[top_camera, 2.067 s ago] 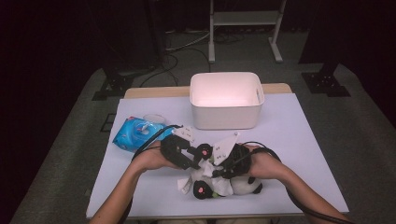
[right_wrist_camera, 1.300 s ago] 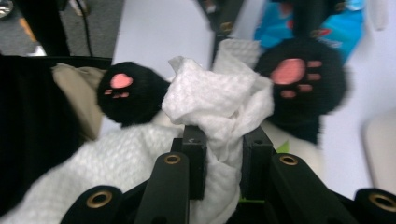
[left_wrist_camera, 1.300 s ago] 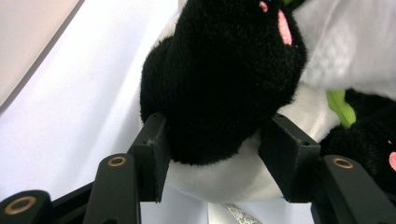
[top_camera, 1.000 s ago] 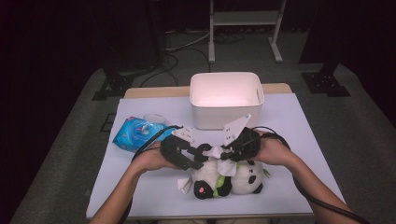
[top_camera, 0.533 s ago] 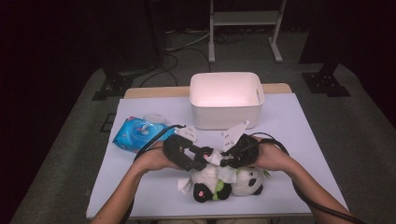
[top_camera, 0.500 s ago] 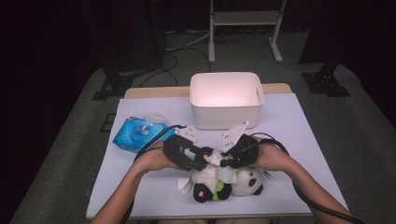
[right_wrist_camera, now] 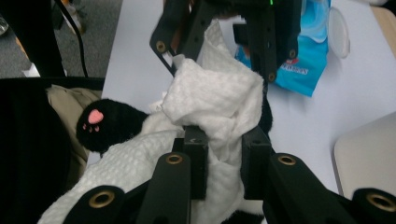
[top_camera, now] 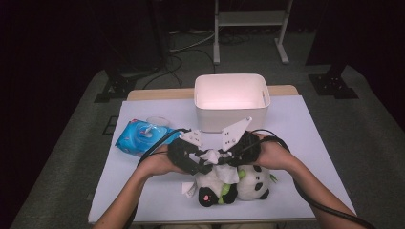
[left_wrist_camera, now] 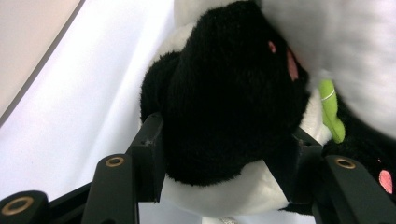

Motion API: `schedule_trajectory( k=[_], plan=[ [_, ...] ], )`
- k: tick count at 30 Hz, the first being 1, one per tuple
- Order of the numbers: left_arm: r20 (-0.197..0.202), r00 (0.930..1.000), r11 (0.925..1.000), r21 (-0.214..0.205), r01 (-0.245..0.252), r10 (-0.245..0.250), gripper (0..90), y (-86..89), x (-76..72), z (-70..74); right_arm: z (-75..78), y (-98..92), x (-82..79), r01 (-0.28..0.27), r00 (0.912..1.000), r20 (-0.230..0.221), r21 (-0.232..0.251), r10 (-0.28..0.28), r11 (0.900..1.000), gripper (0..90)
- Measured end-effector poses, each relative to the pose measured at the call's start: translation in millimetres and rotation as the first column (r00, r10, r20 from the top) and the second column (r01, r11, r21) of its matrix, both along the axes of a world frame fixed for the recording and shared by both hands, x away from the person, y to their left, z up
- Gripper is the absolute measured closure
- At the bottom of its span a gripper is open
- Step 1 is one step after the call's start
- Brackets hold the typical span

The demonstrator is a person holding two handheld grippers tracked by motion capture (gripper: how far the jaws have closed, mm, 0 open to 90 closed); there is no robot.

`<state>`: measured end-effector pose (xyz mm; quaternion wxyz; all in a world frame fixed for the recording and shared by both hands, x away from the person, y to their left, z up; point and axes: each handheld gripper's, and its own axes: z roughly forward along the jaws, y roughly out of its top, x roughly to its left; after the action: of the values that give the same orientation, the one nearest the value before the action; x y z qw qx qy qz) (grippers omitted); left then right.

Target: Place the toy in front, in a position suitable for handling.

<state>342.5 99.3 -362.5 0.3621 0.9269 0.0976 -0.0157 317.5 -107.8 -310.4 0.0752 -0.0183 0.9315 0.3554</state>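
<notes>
A black-and-white panda plush [top_camera: 253, 183] lies near the table's front edge, a pink-padded paw [top_camera: 206, 195] toward the left. My left gripper [top_camera: 200, 167] is shut on a black limb of the panda [left_wrist_camera: 224, 93]; its jaws have just been closing, with the limb between them [left_wrist_camera: 224, 144]. My right gripper [top_camera: 224, 160] meets it from the right, shut [right_wrist_camera: 224, 144] on a white textured cloth [right_wrist_camera: 215, 93] that drapes over the panda. The left gripper [right_wrist_camera: 219, 28] shows just beyond the cloth.
A white bin [top_camera: 231, 100] stands at the back middle of the table, close behind the hands. A blue pack of wipes [top_camera: 141, 136] lies at the left. A small white scrap [top_camera: 187, 188] lies beside the panda. Both cables trail toward the person.
The right gripper has shifted slightly left and toward the person with the white cloth, which now lies closer over the panda. The left hand has stayed in place on the panda.
</notes>
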Motion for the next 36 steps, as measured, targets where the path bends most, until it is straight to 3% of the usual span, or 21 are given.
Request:
schedule_trajectory(
  k=[6, 12, 15, 19, 23, 30, 36],
  plan=[
    [-0.001, 1.0, 1.0, -0.007, 0.005, -0.005, 44.5, 2.1, -0.9, -0.1, -12.4, -16.4, 11.0, 0.062, 0.998, -0.009, -0.081, -0.063, 0.9947, 76.0],
    [-0.012, 0.9999, 0.9999, -0.01, 0.003, -0.003, 44.7, 3.9, 1.4, -0.5, -20.3, -46.1, 18.1, 0.116, 0.9914, -0.052, -0.081, -0.12, 0.99, 75.9],
    [-0.023, 0.9997, 0.9997, -0.023, 0.003, -0.003, 44.8, 3.9, 1.6, 0.1, -25.4, -63.3, 19.2, 0.146, 0.9847, -0.09, -0.046, -0.15, 0.9882, 75.8],
    [-0.021, 0.9998, 1.0, -0.01, 0.001, -0.002, 44.5, 2.2, 1.2, 1.3, -25.5, -71.1, 18.3, 0.161, 0.9823, -0.093, -0.032, -0.163, 0.9865, 75.8],
    [-0.012, 0.9999, 1.0, -0.007, 0.006, -0.006, 44.6, 0.2, 0.4, 1.7, -24.2, -64.7, 17.6, 0.147, 0.9846, -0.092, -0.028, -0.149, 0.9888, 75.8],
    [0.003, 0.9997, 0.9997, -0.004, 0.025, -0.025, 44.8, -1.3, -2.3, 4.0, -19.4, -37.1, 20.7, 0.103, 0.9917, -0.072, -0.046, -0.107, 0.9936, 75.7],
    [0.007, 0.9993, 0.9993, -0.009, 0.036, -0.036, 44.6, -3.0, -4.1, 5.0, -13.0, -16.4, 22.0, 0.062, 0.9957, -0.068, -0.03, -0.064, 0.9977, 75.7]
  ],
)
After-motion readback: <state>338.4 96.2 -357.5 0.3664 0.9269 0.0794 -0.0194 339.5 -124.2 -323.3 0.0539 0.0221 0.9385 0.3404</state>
